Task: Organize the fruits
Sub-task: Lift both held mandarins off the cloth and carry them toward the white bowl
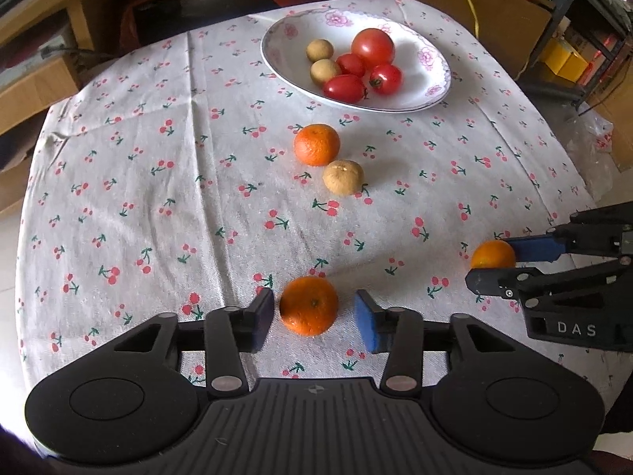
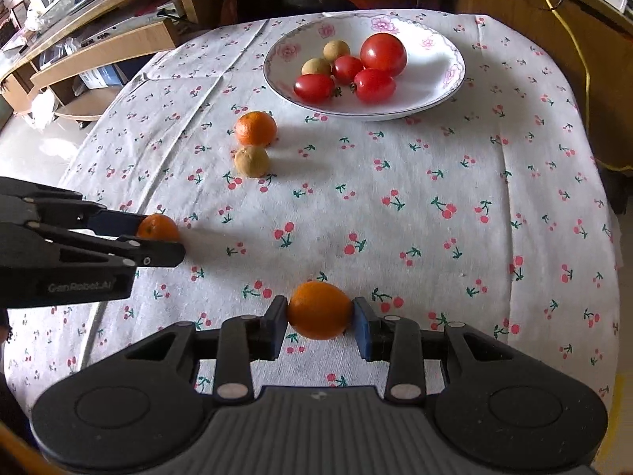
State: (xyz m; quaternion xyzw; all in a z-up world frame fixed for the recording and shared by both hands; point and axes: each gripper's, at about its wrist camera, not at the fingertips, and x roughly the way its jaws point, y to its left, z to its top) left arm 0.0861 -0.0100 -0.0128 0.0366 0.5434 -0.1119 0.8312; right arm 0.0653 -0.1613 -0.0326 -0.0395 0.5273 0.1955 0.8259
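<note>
Your left gripper (image 1: 314,312) stands released, its blue pads (image 1: 366,326) clear on both sides of a mandarin (image 1: 309,305) that sits on the cherry-print tablecloth (image 1: 158,198). Further over, your right gripper (image 2: 319,318) is clenched on a second mandarin (image 2: 319,310), pads pressing both its flanks just above the cloth. Beyond them a third mandarin (image 1: 317,144) touches a brown longan (image 1: 343,177), and the floral plate (image 1: 431,91) holds tomatoes (image 1: 372,47) and two longans (image 1: 319,50).

Round orange tangerines (image 1: 309,306): four seen (two between gripper pads).
Floral white bowl (image 1: 431,91): four red tomatoes, two tan longans.
Tan round longan (image 1: 343,177): beside a tangerine.
</note>
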